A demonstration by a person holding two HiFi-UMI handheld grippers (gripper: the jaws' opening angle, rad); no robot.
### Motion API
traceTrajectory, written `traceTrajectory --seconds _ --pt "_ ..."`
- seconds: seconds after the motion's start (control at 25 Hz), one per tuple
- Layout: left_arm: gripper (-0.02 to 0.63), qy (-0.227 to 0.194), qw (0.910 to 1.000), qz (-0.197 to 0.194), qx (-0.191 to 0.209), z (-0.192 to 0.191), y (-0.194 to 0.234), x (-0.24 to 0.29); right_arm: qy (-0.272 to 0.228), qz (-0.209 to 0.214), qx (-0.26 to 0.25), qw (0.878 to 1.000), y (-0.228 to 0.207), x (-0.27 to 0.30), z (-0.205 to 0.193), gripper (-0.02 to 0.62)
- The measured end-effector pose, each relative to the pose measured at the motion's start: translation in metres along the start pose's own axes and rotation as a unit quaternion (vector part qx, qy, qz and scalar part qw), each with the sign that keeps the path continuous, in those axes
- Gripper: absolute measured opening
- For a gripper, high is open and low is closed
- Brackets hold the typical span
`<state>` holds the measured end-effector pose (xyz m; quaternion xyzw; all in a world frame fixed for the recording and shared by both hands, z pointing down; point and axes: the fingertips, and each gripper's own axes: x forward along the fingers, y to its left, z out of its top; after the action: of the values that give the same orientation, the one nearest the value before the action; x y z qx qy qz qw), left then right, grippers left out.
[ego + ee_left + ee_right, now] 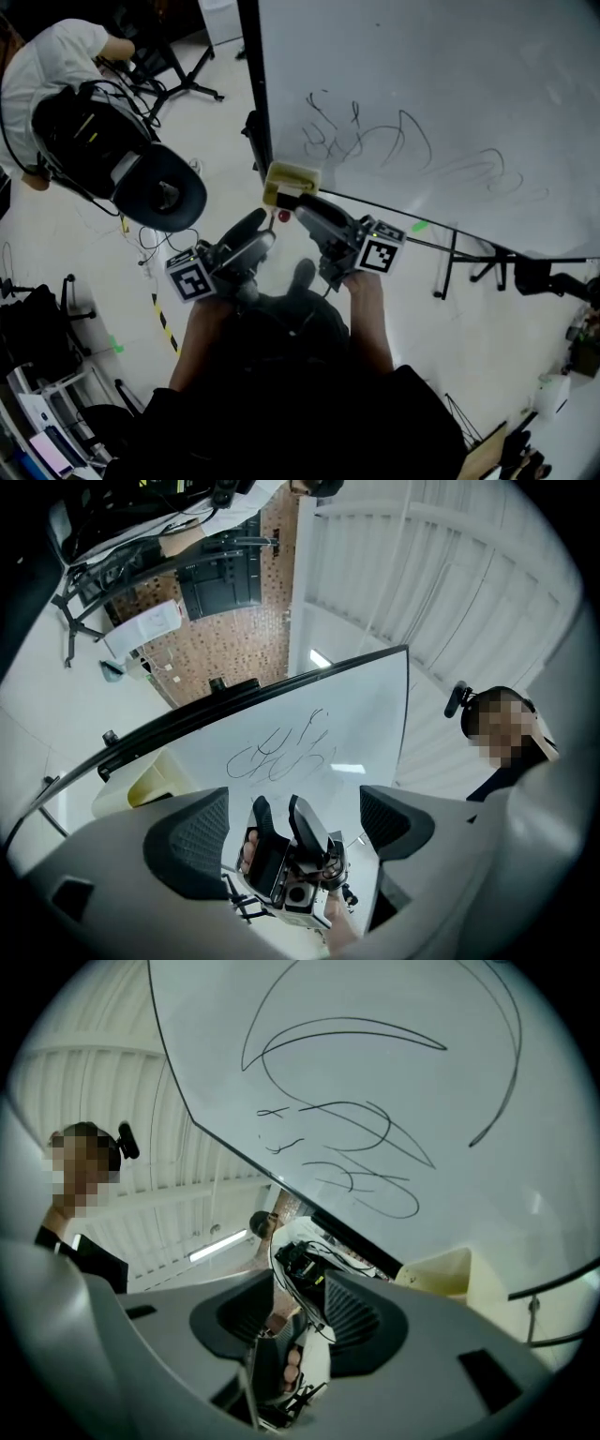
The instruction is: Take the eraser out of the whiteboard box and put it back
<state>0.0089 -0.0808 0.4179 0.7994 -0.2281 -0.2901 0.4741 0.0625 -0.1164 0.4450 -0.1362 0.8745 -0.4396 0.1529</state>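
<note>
The whiteboard (422, 84) carries black scribbles, and a pale yellow box (291, 176) hangs at its lower left corner. No eraser shows in any view. My right gripper (302, 204) points at the box from just below it. Its jaws (300, 1312) stand a narrow gap apart with nothing pressed between them; the box (441, 1274) lies to their right. My left gripper (261, 225) is beside it, lower and to the left. Its jaws (291, 822) are wide open and empty, with the box (155, 780) at their left.
A person in a white top (56, 56) with a black camera rig (141, 169) stands at the upper left. The whiteboard's stand legs (469, 267) spread over the white floor at the right. Yellow-black tape (164, 319) marks the floor on the left.
</note>
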Motion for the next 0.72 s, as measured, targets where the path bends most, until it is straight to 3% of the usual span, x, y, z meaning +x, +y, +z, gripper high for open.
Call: traceTrajectory --seconds 0.24,0.52,0.72 --pt "0.428 0.025 0.9989 -0.039 -0.002 -0.003 -0.035 -0.064 -0.019 -0.017 -0.010 1.000 0.064 0.013 -0.042 0.187" --pt "0.428 0.057 0.9916 -0.116 0.003 -0.009 -0.067 -0.128 -0.054 -0.044 -0.017 0.997 0.109 0.019 -0.100 0.187" --pt "0.428 0.071 0.9889 -0.130 -0.017 -0.022 -0.071 -0.154 -0.070 -0.064 0.000 0.995 0.118 0.013 -0.135 0.187"
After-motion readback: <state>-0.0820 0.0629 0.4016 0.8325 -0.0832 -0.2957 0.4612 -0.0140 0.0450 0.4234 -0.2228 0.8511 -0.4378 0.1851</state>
